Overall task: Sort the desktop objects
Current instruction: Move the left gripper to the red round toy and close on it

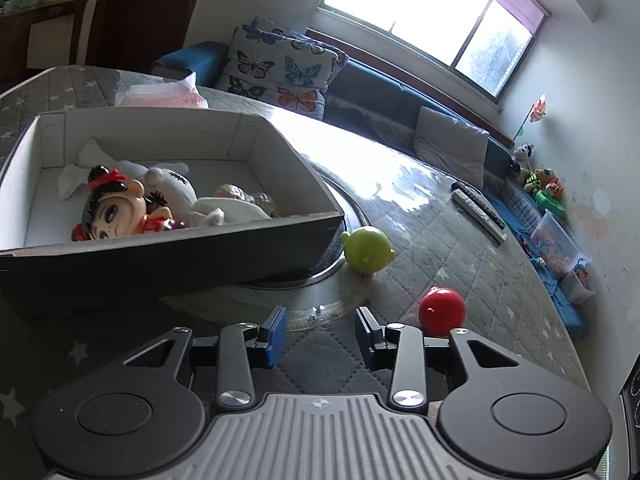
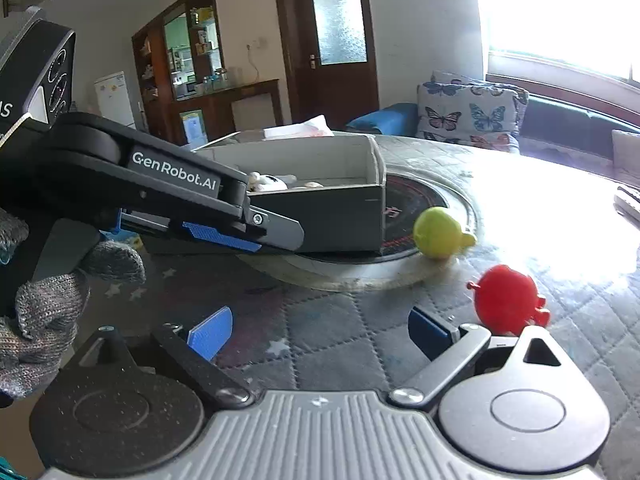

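left tool (image 1: 321, 334) tilting down over the quilted counter (image 1: 440, 240), jaws part open, gripping nothing | right tool (image 2: 320, 330) angling down, jaws gaping wide, empty | red toy (image 2: 506, 300) sitting just beside right fingertip | green toy (image 2: 438, 232) lying near box (image 2: 320, 216) | gloved hand (image 2: 48, 312) gripping left tool's handle

Bright window (image 1: 432, 12) above blue sofa (image 1: 360, 80)
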`<state>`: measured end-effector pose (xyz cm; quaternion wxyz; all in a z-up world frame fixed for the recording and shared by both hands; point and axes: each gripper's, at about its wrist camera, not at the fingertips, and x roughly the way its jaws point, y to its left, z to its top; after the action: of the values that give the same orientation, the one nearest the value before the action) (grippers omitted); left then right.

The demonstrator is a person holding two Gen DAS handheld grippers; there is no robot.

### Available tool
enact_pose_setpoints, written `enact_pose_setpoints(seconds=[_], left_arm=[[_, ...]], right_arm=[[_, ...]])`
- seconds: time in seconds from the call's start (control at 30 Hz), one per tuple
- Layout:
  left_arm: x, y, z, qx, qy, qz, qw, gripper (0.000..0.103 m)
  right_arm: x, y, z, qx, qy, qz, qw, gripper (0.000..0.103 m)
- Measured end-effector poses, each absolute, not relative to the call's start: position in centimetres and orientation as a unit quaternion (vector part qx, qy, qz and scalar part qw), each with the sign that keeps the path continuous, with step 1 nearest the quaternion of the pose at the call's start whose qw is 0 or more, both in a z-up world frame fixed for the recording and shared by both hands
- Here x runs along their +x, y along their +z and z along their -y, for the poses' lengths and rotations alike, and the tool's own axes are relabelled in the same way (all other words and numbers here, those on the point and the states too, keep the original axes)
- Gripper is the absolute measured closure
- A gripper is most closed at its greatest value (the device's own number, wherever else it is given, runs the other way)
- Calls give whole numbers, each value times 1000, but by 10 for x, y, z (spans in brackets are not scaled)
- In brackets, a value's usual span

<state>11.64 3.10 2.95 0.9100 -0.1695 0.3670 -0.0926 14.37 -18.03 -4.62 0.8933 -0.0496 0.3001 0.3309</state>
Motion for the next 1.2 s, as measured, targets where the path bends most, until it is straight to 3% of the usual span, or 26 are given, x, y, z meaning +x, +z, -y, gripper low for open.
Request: enact_pose_setpoints(seconds=[0.93, 1.2], left_arm=[[170, 21, 41, -154, -201, -393, 884, 63], [190, 19, 55, -151, -219, -402, 876, 63]], right_arm=[[204, -70, 248, -23, 193, -331, 923, 5], [220, -76, 249, -2, 202, -340, 918, 9]])
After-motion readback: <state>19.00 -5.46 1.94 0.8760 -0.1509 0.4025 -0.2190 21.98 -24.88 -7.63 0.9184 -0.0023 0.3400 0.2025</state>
